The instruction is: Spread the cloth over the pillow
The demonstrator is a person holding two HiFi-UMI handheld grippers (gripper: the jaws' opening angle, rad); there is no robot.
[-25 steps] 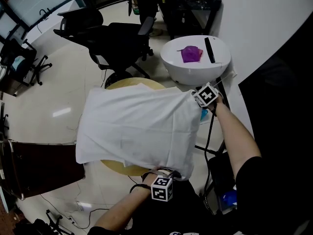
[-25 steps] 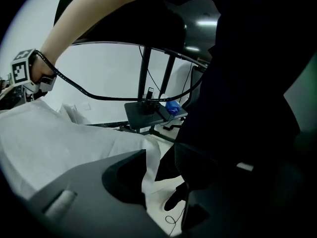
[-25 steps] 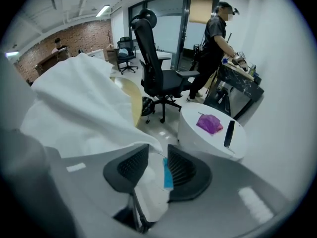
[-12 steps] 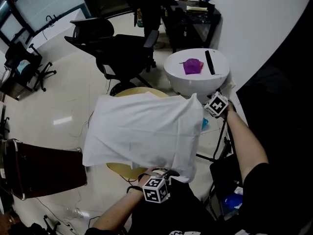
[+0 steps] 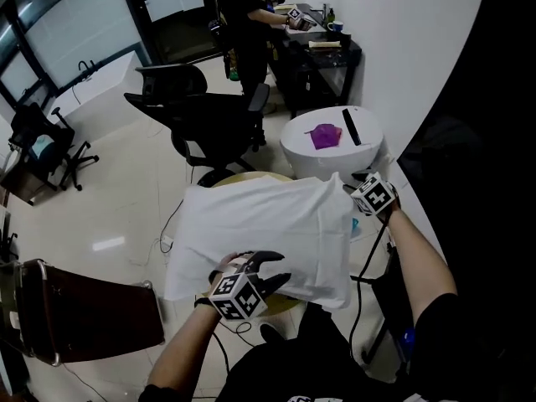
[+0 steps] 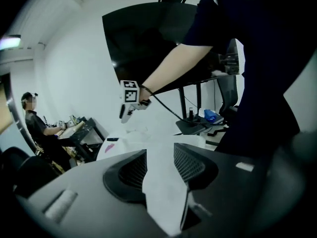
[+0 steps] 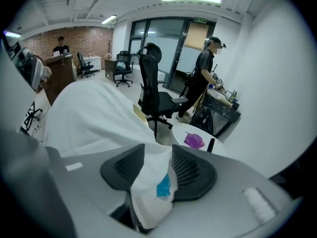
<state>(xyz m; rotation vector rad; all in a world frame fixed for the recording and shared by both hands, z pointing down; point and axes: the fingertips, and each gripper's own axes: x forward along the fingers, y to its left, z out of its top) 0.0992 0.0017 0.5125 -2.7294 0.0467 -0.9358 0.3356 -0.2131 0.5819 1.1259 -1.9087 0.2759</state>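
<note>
The big white cloth (image 5: 268, 224) hangs in the air at the middle of the room, stretched between the two tongs above a round tan top (image 5: 243, 177). I cannot make out a pillow; if it is there, the sheet hides it.

The left gripper (image 6: 159, 155) has the near edge at about 7 o'clock. Its jaws have just been closing, with a narrow pleat of the cloth clamped between them. The right gripper (image 7: 158, 157) has the corner at 2 o'clock. Its jaws have just been closing too, on a thicker bunch that includes a small blue tag (image 7: 163, 186).

My worry is that thin pleat on the left. A sharp flick to spread the sheet could, I think, pull it out, and that side would drop.

The edge from 9 to 11 o'clock hangs free with nobody guiding it. It may fold under itself and land doubled, leaving the cover lopsided.

At 1 o'clock, close to the right-hand corner, stands a low white round side table (image 5: 301, 153) with a crumpled purple thing (image 5: 325, 136) on it. A wide swing could sweep the cloth across that.
</note>
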